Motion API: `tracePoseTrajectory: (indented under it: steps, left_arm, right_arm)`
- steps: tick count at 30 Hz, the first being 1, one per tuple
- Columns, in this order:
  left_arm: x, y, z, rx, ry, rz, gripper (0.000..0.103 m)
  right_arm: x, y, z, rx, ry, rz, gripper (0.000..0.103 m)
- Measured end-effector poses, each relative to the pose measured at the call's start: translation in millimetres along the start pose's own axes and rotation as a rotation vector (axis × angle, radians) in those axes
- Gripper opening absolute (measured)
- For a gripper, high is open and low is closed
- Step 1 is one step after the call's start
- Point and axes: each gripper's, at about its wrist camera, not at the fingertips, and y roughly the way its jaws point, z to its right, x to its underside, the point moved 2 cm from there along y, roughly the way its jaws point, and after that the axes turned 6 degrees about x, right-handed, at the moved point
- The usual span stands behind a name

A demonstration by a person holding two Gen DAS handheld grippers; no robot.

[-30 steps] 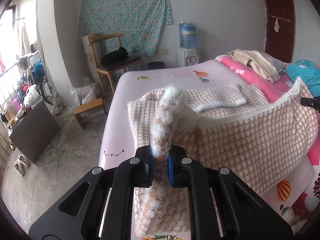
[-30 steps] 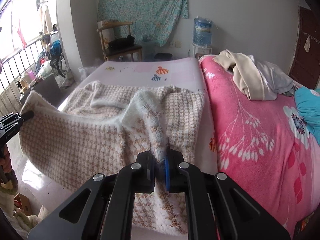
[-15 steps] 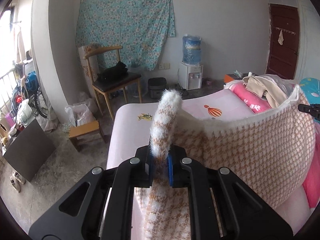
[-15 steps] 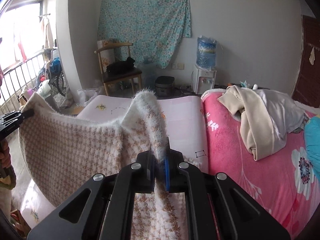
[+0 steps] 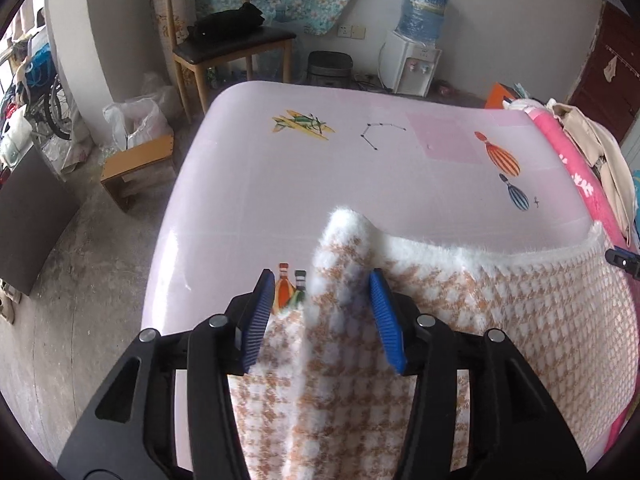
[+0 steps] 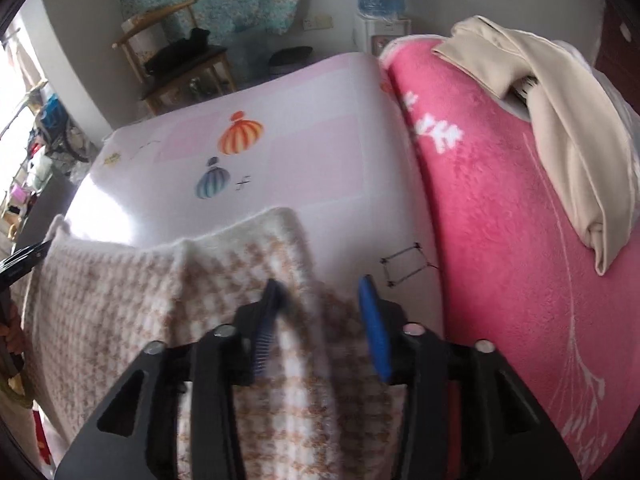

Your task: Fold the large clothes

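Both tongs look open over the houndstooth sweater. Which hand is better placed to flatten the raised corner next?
Probably left. The left tongs have just been opening, and the sweater peaks in a fluffy hump right between their pads, untouched. At the right tongs, also just opened, the cloth lies flatter on the pink sheet.

Daylight enters from left side in both views. Left wrist view sharp, evenly lit; soft sheen on pink sheet [image 5: 280, 184]. Right wrist view motion-blurred throughout; glare patch on sheet [image 6: 104, 216] at left; window area overexposed. Strong fisheye curvature, dark vignette at corners. Near black gripper bodies soft, shaded underneath.
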Motion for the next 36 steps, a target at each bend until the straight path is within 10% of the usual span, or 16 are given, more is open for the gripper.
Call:
tracePoseTrajectory:
  steps: [5,8,12,17,20,24,29,33,36]
  left_arm:
    - [-12,-39,27,0.155,0.046,0.111,0.047]
    - [-11,-14,63,0.289,0.080,0.003,0.052]
    - [0,34,70,0.245,0.039,-0.081,0.052]
    - [12,29,10,0.366,-0.185,-0.042,0.051]
    - [19,21,-25,0.448,-0.293,-0.043,0.051]
    - [31,-1,-53,0.417,-0.387,-0.019,0.053]
    - [51,-52,-8,0.371,-0.125,0.028,0.054]
    - [90,-71,58,0.378,0.104,0.005,0.060]
    - [124,-37,75,0.234,0.155,-0.106,0.063]
  right_arm:
    - [-10,-38,-29,-0.051,-0.094,0.143,0.053]
    - [-7,-23,-78,-0.134,-0.212,0.092,0.053]
    - [5,11,-103,-0.143,-0.274,0.014,0.053]
    - [-1,24,-19,-0.311,0.007,-0.044,0.051]
    - [0,30,37,-0.440,0.236,-0.093,0.028]
    - [9,5,66,-0.241,0.291,-0.040,0.033]
    - [40,-65,6,-0.148,0.031,0.133,0.039]
    - [93,-67,-71,-0.120,-0.265,0.112,0.042]
    - [121,-36,-82,-0.055,-0.307,0.054,0.043]
